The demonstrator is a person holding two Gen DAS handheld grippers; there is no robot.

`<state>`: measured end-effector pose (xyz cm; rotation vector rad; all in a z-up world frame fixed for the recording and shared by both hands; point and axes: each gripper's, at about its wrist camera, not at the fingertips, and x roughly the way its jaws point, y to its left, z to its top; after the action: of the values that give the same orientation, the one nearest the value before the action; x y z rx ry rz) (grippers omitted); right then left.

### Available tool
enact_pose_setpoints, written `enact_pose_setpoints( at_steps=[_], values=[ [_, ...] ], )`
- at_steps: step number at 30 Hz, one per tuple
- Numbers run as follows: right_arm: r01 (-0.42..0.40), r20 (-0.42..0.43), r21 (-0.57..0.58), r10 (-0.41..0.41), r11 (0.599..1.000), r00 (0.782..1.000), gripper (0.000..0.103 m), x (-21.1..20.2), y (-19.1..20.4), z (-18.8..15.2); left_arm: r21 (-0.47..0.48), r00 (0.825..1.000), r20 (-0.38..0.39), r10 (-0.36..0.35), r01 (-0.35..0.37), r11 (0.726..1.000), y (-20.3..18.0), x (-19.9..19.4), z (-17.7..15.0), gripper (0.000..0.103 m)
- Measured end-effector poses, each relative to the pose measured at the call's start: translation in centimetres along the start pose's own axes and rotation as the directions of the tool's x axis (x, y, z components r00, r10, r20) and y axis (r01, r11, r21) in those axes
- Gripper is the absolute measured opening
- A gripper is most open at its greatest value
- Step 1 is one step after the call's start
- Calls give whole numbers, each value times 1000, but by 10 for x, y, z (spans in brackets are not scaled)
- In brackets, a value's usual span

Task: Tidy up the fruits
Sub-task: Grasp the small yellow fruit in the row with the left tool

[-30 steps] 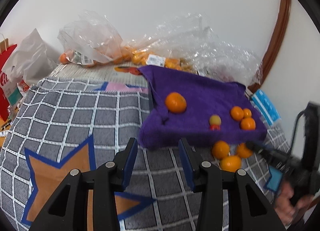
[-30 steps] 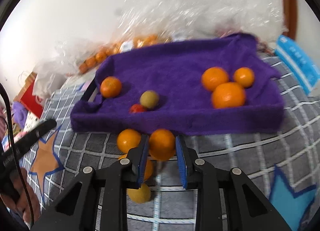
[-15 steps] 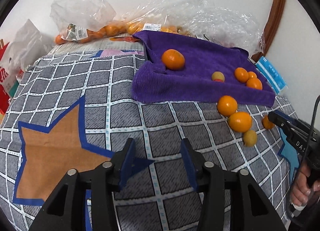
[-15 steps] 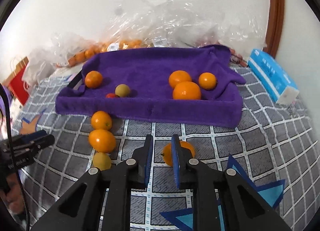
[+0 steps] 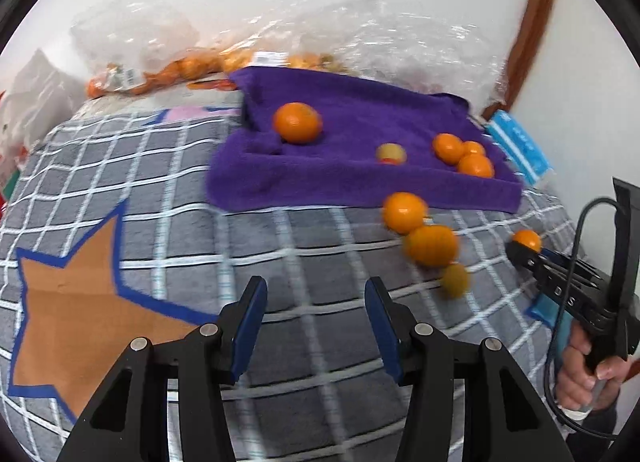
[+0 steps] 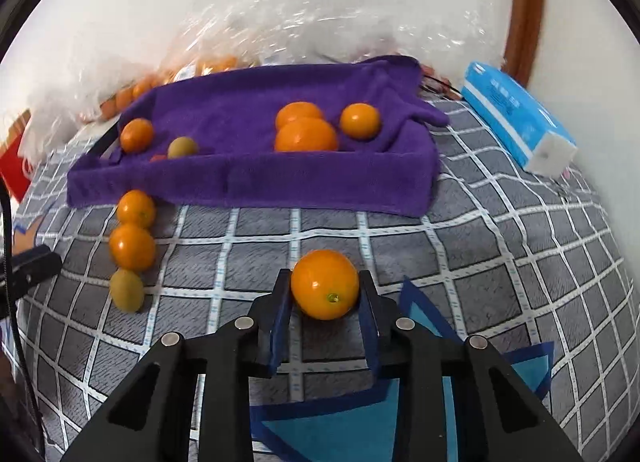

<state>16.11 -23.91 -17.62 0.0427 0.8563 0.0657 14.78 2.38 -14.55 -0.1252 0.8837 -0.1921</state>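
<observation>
Checked blanket (image 6: 500, 262); only right view shows tongs (image 6: 325, 294) gripping orange (image 6: 325, 285)

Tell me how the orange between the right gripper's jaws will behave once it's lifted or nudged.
The orange is round and sits on soft quilted fabric, so a nudge would probably roll it. Its skin looks glossy, so it may slip unless the right gripper squeezes across its widest part. It seems firm and likely fairly heavy for its size.
</observation>
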Motion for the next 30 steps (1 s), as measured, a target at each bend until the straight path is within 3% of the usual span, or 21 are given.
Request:
enact_pose_setpoints(
  at_steps=[6,10,13,14,15,16,20,25,30],
  values=[
    [4,55,40,-6,999,998,31,-16,-18,-3,66,994,-37,-107,109,992,-46,11,0,48],
    [-25,46,77,21,997,999,31,-15,-29,-6,88,991,-84,-105,113,990,-67,28,-2,48],
    [-74,41,109,70,991,997,31,-14,-38,-7,81,992,-68,-109,115,990,-77,33,-1,45],
    [-82,47,118,77,990,996,31,-15,-40,-8,75,991,-72,-108,114,991,-79,35,0,39],
    [-84,49,124,79,989,996,31,-15,-41,-8,74,993,-64,-103,108,991,-81,36,1,23],
    [-84,46,125,79,989,996,31,-14,-40,-8,81,993,-66,-98,103,991,-82,38,1,23],
    [-64,48,113,59,992,997,31,-14,-36,-8,91,996,-64,-58,64,994,-73,32,0,24],
    [-71,47,107,66,992,997,31,-14,-36,-8,49,995,-47,92,-90,995,-30,19,2,24],
    [-66,41,109,62,992,997,31,-13,-35,-7,29,999,-19,49,-49,998,-5,16,-2,25]
  ],
)
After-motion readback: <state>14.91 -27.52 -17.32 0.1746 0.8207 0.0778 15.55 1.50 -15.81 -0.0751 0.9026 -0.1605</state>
